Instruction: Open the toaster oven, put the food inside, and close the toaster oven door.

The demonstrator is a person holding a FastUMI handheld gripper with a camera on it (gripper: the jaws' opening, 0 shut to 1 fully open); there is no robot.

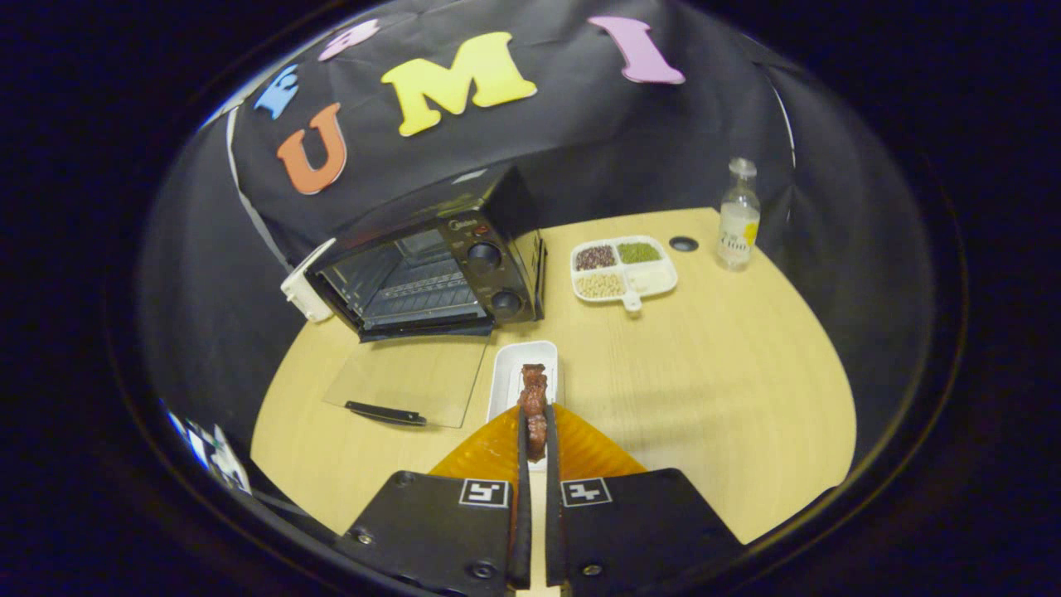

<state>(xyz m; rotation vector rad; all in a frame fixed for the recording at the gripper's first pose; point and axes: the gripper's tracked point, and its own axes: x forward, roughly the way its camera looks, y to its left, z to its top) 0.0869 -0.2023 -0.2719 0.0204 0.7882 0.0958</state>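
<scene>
On the counter [713, 373], the toaster oven [431, 265] is seen already opened, its glass door [406, 381] laid flat in front of it and the rack inside left bare. The first step may thus be judged done. A white dish [507, 373] lies just ahead of the fingers. The food [534, 406], a dark reddish piece, is clamped between both fingers of the claw [535, 439] above that dish. Loading and door-closing are left.

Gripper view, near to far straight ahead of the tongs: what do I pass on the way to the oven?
Tongs, fingers pressed on the food → white tray under it → glass door folded down flat on the table → open toaster oven.
</scene>
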